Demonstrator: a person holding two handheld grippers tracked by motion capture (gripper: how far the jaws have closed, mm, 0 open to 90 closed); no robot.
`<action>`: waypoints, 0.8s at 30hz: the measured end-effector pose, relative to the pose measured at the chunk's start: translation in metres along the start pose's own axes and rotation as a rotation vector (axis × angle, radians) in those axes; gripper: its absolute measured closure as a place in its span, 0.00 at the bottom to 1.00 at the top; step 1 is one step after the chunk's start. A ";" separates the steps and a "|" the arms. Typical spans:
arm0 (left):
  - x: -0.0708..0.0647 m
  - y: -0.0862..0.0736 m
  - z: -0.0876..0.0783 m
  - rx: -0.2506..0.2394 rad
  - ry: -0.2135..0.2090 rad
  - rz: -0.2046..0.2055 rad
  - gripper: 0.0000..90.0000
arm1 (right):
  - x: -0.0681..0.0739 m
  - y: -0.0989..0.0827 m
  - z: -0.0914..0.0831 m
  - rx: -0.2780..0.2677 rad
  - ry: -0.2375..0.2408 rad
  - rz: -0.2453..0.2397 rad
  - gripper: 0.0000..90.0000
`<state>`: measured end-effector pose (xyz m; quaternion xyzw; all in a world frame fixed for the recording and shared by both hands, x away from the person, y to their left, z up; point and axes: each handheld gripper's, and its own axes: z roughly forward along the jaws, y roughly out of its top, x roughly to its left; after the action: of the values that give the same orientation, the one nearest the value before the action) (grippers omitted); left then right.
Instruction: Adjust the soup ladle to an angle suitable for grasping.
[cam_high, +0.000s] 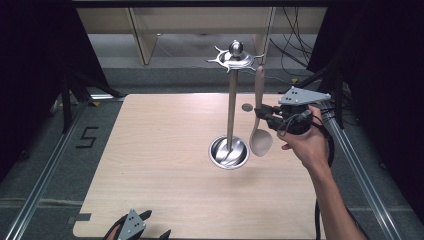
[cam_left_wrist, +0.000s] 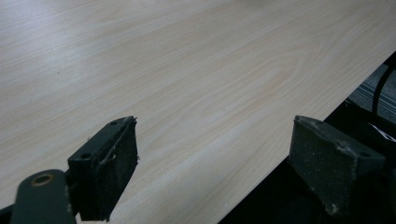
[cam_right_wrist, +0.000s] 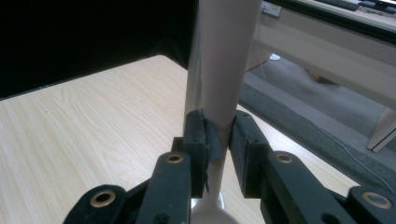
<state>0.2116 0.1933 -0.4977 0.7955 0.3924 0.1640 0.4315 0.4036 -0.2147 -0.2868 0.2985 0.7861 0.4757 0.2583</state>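
Your spoon (cam_high: 260, 120) hangs upright, bowl down, just right of the utensil stand (cam_high: 231, 107), its handle tip up near one of the hooks on the crown (cam_high: 234, 58). The right gripper (cam_high: 265, 116) is clamped tight on the handle's lower part. If the handle tip misses a hook, it can knock the crown and rock the stand, or the smooth handle can slip through the pads. Your left gripper (cam_left_wrist: 212, 163) waits wide open and empty over the table (cam_high: 165, 150) edge. The only writing is a "5" (cam_high: 87, 136) on the floor.
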 end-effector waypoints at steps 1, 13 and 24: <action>0.000 0.000 0.000 0.000 0.000 0.000 0.17 | 0.000 0.000 0.000 0.000 0.000 0.000 0.86; 0.000 0.000 0.000 -0.004 -0.006 0.019 0.17 | 0.000 0.002 0.007 0.048 0.010 -0.007 0.86; -0.001 0.000 0.000 0.001 -0.004 0.003 0.17 | 0.000 0.003 0.011 0.031 -0.016 -0.019 0.86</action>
<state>0.2110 0.1922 -0.4978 0.7966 0.3903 0.1632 0.4317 0.4124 -0.2072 -0.2882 0.2987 0.7941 0.4585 0.2646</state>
